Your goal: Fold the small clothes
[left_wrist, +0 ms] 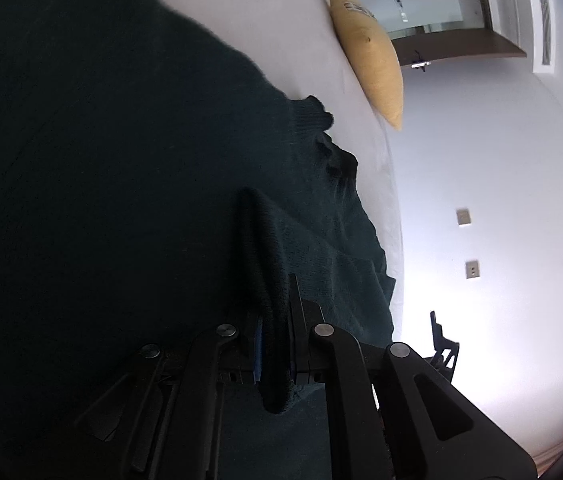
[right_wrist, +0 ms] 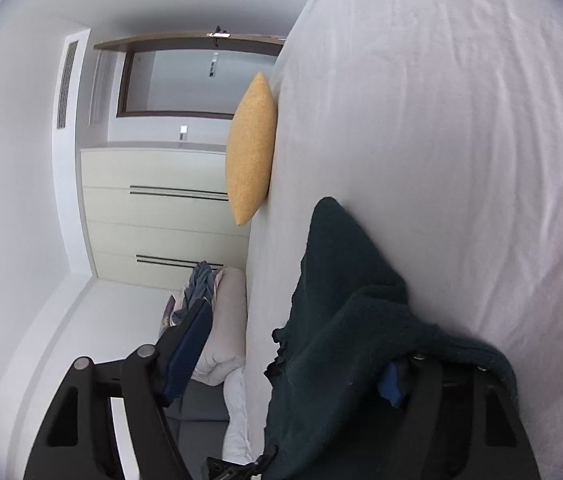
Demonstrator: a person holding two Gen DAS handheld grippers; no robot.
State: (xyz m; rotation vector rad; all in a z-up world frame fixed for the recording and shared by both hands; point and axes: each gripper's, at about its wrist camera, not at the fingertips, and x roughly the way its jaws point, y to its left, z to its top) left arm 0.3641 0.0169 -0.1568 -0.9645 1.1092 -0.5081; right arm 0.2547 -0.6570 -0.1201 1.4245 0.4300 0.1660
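Note:
A dark teal knit sweater (left_wrist: 121, 160) lies on the white bed sheet (left_wrist: 265, 24) and fills most of the left wrist view. My left gripper (left_wrist: 275, 320) is shut on a bunched fold of the sweater, which runs up between its pads. In the right wrist view the same sweater (right_wrist: 341, 320) drapes across the right finger and the gap between the jaws. My right gripper (right_wrist: 293, 344) is open, its left finger (right_wrist: 189, 340) stands free of the cloth and its right pad (right_wrist: 391, 384) is half hidden under the cloth.
A yellow cushion (right_wrist: 251, 148) rests on the white bed sheet (right_wrist: 441, 140); it also shows in the left wrist view (left_wrist: 369, 48). Beyond the bed's edge are cream wardrobe drawers (right_wrist: 161, 208), a pale pillow with crumpled clothes (right_wrist: 217, 320), a window and a white wall.

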